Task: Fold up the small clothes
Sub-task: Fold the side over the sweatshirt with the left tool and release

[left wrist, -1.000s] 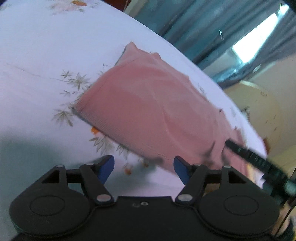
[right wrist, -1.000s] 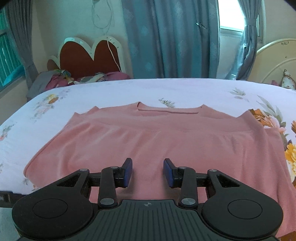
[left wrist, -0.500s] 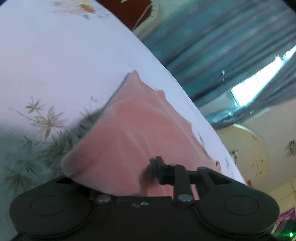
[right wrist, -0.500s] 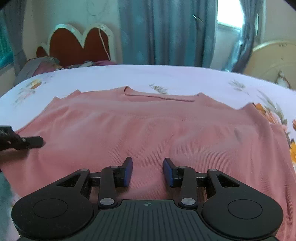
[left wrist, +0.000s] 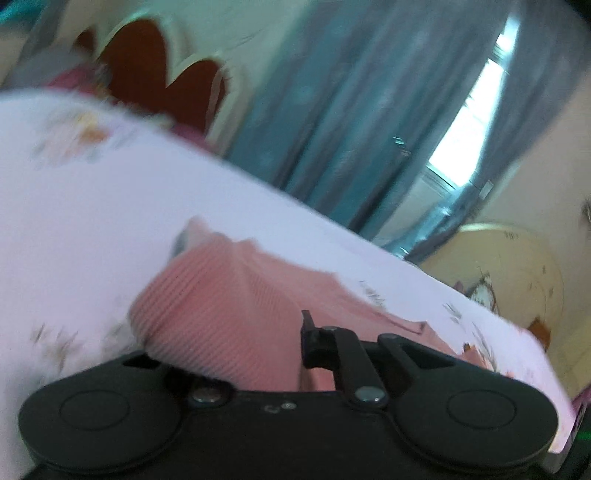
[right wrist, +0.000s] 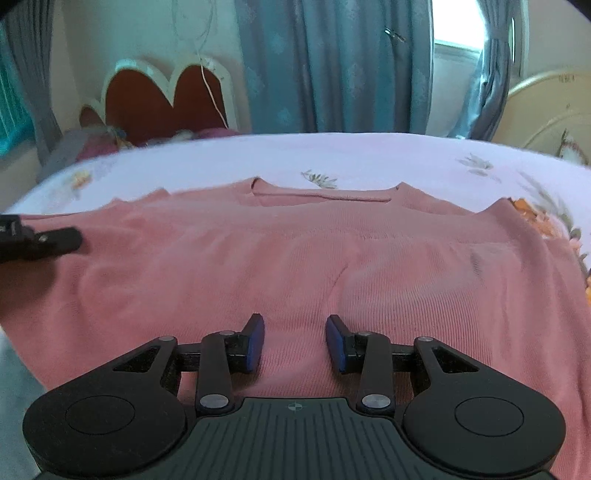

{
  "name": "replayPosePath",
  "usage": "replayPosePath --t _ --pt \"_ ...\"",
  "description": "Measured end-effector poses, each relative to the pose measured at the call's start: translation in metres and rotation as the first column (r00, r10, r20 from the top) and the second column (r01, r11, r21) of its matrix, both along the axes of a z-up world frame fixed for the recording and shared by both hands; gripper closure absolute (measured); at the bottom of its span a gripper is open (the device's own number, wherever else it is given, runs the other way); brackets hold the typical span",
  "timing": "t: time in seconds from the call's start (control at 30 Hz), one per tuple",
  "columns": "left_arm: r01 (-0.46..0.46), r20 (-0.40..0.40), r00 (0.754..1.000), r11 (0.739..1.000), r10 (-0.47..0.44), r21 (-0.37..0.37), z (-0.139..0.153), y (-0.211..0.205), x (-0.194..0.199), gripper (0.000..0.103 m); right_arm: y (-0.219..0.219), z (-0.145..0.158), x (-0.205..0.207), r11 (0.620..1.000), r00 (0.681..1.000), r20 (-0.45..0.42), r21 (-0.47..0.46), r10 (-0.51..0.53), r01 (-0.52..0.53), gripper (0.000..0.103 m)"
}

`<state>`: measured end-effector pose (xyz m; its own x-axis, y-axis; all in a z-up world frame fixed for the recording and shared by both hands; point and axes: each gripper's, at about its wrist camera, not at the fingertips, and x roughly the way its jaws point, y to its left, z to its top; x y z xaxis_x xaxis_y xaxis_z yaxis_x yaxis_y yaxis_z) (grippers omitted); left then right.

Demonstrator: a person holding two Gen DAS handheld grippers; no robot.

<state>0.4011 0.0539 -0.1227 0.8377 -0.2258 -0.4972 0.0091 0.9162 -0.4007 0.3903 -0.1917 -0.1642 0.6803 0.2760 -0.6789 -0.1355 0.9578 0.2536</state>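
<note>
The left gripper [left wrist: 291,354] pinches the pink knit top [right wrist: 295,266] at its left edge, the garment stretching rightward beneath the open, empty right gripper [right wrist: 295,343].

We see a bed [right wrist: 369,155] in pale floral sheet, a scalloped red headboard [right wrist: 162,99] behind, blue-grey curtains [right wrist: 332,62], a bright window [right wrist: 458,26], and perhaps a cream cabinet [right wrist: 546,107].

We read no text, label, brand or number anywhere; faint marks on cream board [right wrist: 546,107] right of jaws illegible
</note>
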Motion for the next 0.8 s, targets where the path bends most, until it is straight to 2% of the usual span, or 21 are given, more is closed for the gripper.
replayPosePath --t 0.13,0.27,0.37,0.5,0.57,0.7,0.8 --pt "0.141 0.061 0.987 0.982 -0.149 0.126 0.027 -0.068 0.004 0.092 -0.044 0.015 -0.009 0.994 0.999 0.021 0.101 -0.037 0.035 0.065" --pt "0.299 0.087 0.943 0.931 -0.323 0.209 0.038 -0.147 0.0 0.092 -0.099 0.03 -0.025 0.988 0.994 0.034 0.111 -0.108 0.104 0.065" --pt "0.423 0.072 0.888 0.867 -0.455 0.264 0.026 -0.21 -0.004 0.092 -0.149 0.034 -0.042 0.976 0.982 0.023 0.113 -0.188 0.184 0.065" --pt "0.582 -0.059 0.797 0.739 -0.601 0.34 -0.016 -0.285 -0.022 0.091 -0.204 0.03 -0.065 0.956 0.961 -0.005 0.101 -0.275 0.274 0.065" --pt "0.611 -0.118 0.777 0.697 -0.618 0.376 -0.035 -0.301 -0.035 0.085 -0.223 0.028 -0.073 0.949 0.957 -0.024 0.124 -0.29 0.291 0.065" --pt "0.625 -0.131 0.764 0.674 -0.632 0.394 -0.042 -0.297 -0.06 0.079 -0.238 0.032 -0.079 0.938 0.955 -0.018 0.186 -0.295 0.293 0.065" --pt "0.649 -0.147 0.747 0.662 -0.649 0.374 -0.037 -0.286 -0.064 0.077 -0.235 0.038 -0.073 0.935 0.965 -0.012 0.246 -0.262 0.256 0.065"
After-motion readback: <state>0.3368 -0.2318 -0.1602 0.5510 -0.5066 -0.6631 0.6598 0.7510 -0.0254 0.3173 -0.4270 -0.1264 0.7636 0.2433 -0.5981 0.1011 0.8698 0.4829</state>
